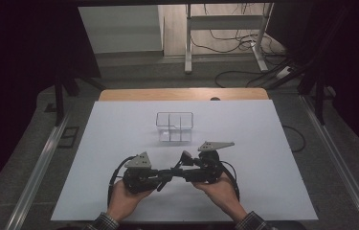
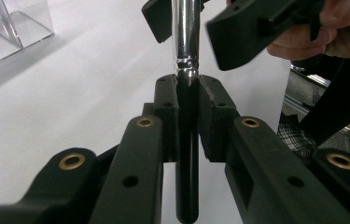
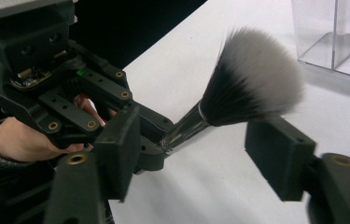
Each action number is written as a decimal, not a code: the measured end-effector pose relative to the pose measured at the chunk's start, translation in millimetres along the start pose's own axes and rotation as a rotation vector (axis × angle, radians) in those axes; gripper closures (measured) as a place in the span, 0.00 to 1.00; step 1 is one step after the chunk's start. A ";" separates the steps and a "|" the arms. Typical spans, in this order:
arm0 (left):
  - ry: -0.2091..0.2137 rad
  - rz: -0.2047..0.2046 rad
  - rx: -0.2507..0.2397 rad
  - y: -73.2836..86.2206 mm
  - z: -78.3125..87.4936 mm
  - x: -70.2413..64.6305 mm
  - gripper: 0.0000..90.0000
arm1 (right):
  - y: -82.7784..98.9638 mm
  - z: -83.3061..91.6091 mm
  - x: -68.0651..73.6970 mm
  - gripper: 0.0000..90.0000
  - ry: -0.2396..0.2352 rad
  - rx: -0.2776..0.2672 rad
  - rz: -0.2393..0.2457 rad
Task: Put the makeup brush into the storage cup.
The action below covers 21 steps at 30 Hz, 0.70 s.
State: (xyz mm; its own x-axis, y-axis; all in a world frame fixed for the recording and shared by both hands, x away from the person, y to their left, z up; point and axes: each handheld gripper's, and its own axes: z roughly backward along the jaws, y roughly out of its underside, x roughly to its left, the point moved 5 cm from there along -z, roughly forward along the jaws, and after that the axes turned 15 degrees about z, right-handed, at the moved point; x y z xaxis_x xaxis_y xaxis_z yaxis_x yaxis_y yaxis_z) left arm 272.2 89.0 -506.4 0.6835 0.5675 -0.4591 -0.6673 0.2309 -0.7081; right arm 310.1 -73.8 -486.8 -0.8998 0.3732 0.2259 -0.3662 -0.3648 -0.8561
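Brush (image 3: 238, 88) clamped in left gripper (image 2: 187, 93); right gripper (image 3: 200, 154) open round ferrule. Close there, then aim bristles-up for organizer (image 1: 174, 127), 12 o'clock.

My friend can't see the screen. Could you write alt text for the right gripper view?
A makeup brush with a fluffy grey-white head sits between two open black tongs, its silver neck clamped by the other hand's tongs at left. A clear box stands on the white table.
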 end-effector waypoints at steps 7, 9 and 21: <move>-0.008 -0.006 0.015 0.9 -1.3 0.0 0.88 | -0.2 -2.3 -1.1 0.69 -0.009 0.003 -0.015; -0.012 -0.016 0.025 2.2 -3.4 -0.3 0.88 | -0.5 -2.5 -0.4 0.81 -0.049 -0.017 -0.060; -0.046 -0.021 0.048 3.2 -5.6 3.2 0.62 | -0.7 -0.9 -0.5 0.86 -0.035 -0.001 -0.064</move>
State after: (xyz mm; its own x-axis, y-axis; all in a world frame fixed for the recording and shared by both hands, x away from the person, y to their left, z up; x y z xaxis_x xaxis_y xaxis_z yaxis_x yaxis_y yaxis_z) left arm 273.9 87.1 -513.2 0.6838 0.5976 -0.4186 -0.6673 0.2801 -0.6901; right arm 310.9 -73.0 -486.7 -0.8821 0.3660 0.2964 -0.4234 -0.3405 -0.8395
